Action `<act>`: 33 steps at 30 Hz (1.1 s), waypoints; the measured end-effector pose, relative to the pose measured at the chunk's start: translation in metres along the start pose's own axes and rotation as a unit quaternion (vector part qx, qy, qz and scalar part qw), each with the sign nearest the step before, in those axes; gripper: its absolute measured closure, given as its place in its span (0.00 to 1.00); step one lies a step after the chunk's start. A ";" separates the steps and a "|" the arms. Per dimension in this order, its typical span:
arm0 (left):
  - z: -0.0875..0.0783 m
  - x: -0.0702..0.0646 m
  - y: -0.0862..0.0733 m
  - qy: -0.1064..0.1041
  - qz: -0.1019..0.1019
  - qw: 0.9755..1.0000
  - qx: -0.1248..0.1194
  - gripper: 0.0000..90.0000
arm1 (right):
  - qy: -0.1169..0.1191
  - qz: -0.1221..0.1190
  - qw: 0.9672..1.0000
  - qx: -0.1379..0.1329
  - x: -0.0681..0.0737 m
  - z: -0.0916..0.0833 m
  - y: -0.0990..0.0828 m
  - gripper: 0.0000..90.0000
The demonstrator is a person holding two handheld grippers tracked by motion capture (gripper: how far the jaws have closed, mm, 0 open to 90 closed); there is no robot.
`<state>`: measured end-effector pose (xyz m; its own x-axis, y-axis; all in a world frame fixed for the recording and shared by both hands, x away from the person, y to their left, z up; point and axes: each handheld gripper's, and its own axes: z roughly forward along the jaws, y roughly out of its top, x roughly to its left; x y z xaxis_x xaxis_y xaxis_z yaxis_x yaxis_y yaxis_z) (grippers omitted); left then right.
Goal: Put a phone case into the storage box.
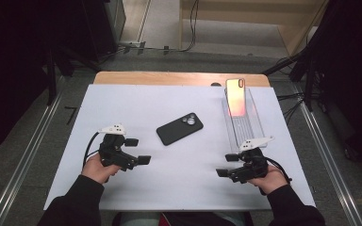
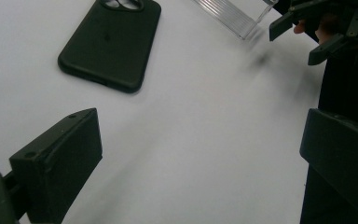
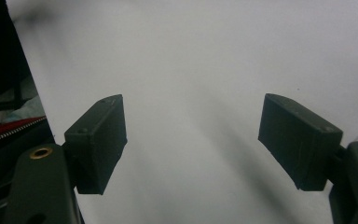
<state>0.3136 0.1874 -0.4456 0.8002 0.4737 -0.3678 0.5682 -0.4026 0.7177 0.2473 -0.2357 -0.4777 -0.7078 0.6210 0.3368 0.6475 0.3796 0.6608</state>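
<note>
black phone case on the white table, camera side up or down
Camera side up. The black phone case lies flat on the white table, its round camera cutout facing up at the far end, both open grippers clear of it.

A matte black phone case [image 1: 179,128] lies on the white tabletop [image 1: 122,103]. At one o'clock from it, a clear ribbed stand [image 1: 243,125] holds a phone [image 1: 236,96] with a glossy pink-orange sheen. Both grippers' jaws are black.

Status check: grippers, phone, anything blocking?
Left hand-held gripper open, empty. Right hand-held gripper open, empty. Black phone flat mid-table, untouched. Nothing in the way.
</note>
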 end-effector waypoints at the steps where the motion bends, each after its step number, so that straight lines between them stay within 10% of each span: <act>1: 0.002 0.000 0.002 0.000 0.002 1.000 0.004 0.00 | 0.000 0.000 1.000 0.000 0.000 -0.001 -0.001 0.24; 33: 0.059 0.012 0.060 0.029 0.022 0.999 0.009 0.10 | 0.002 -0.003 1.000 -0.007 -0.004 -0.004 -0.003 0.24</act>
<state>0.3685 0.1223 -0.4416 0.8124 0.4994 -0.3010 0.5362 -0.4371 0.7221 0.2468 -0.2421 -0.4781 -0.7130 0.6154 0.3359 0.6391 0.3734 0.6725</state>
